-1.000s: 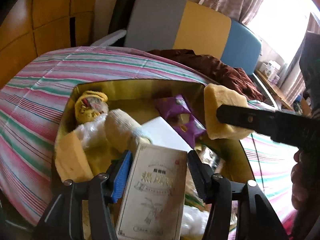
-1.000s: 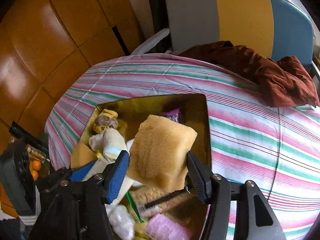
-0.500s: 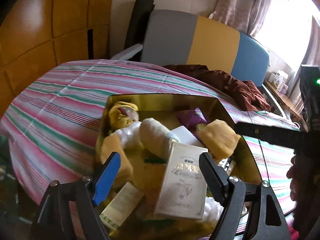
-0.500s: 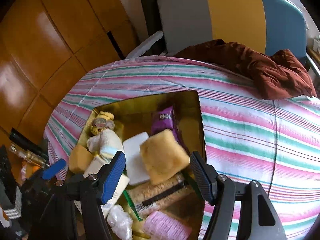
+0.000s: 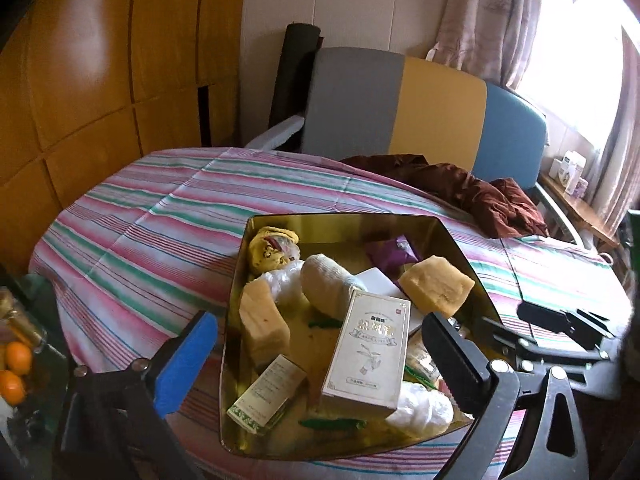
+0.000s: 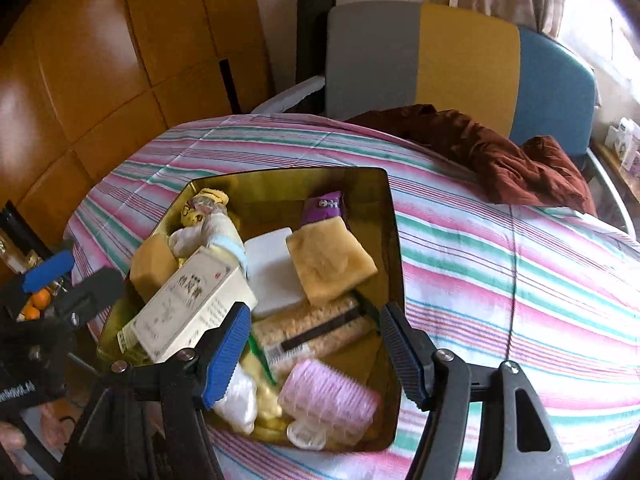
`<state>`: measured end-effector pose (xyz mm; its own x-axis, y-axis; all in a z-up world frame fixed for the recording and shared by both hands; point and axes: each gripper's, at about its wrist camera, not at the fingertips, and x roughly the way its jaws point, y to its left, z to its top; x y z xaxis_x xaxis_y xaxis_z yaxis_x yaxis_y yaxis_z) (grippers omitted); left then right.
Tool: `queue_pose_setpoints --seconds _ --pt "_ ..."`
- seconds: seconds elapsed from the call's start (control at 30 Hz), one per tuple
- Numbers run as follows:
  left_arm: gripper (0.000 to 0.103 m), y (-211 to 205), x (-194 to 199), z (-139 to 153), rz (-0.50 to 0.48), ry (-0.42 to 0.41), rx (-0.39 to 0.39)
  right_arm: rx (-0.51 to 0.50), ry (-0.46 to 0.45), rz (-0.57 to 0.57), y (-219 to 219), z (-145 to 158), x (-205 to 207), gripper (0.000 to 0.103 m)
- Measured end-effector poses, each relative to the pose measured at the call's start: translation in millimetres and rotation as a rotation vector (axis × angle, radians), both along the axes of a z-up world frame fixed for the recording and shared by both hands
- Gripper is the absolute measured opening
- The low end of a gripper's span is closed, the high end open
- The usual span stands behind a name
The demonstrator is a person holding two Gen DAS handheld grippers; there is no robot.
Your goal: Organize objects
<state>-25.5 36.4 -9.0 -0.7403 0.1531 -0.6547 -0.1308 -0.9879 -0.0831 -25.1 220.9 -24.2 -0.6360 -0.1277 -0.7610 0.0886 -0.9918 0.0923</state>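
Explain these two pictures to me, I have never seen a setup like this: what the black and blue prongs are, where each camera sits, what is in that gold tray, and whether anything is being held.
No robot here: a person holds a pair of two-finger tongs in each hand, and a wide-angle camera on each looks forward along its fingers. One picture comes from the left tongs, the other from the right tongs. The prongs at the bottom of each picture are those fingers, one blue-padded, one black.

Both cameras look down at a gold tray on a striped cloth. In it lie a cream printed box, a yellow sponge, a white block, a purple packet, a pink hair roller and other small things.

Both tongs are open and hold nothing.
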Motion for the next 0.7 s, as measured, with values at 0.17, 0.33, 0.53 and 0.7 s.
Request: queue_pose_setpoints --seconds 0.17,0.33,0.53,0.7 --pt "0.103 4.9 13.7 9.0 0.015 0.039 -0.016 0.017 0.037 -0.034 0.4 2.7 28.1 0.068" --pt "0.103 14.1 25.6 16.7 0.072 0.081 -0.099 0.031 0.065 -0.072 4.2 3.3 49.6 0.068" --pt "0.103 16.6 35.0 16.4 0.046 0.07 -0.09 0.006 0.068 -0.099 10.7 4.7 49.5 0.068" --pt "0.103 13.8 35.6 15.3 0.059 0.06 -0.057 0.004 0.065 -0.1 9.5 3.3 50.5 0.068"
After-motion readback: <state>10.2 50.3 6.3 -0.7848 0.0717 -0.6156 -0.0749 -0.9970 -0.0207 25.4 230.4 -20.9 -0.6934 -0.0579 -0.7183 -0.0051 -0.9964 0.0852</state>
